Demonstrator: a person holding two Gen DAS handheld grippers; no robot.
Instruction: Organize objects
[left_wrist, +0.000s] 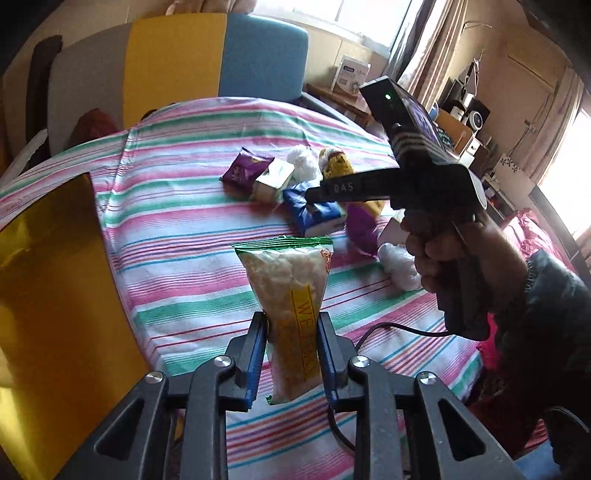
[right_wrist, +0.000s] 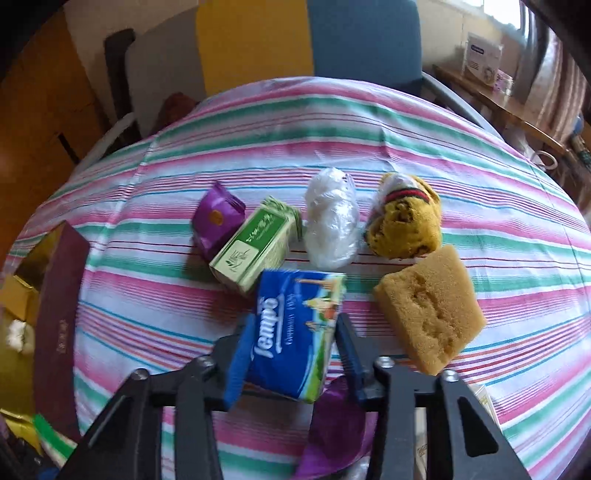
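My left gripper (left_wrist: 291, 321) is shut on a clear snack bag (left_wrist: 288, 280) with a green top and a yellow label, and holds it upright above the striped tablecloth (left_wrist: 177, 221). My right gripper (right_wrist: 297, 323) is shut on a blue Tempo tissue pack (right_wrist: 295, 306), its pads pressing both sides. In the left wrist view a hand holds that right gripper (left_wrist: 314, 194) over the tissue pack (left_wrist: 317, 218). Behind the pack lie a green box (right_wrist: 255, 247), a purple packet (right_wrist: 218, 218), a white plastic bundle (right_wrist: 332, 221), a yellow plush toy (right_wrist: 406, 221) and a tan sponge (right_wrist: 428, 306).
A gold-lined box (left_wrist: 48, 295) stands at the table's left edge, with its dark red lid (right_wrist: 59, 314) beside it. A purple item (right_wrist: 332, 424) lies under my right gripper. A second white plastic bundle (left_wrist: 399, 266) sits near the hand. A cable (left_wrist: 388, 328) trails across the cloth.
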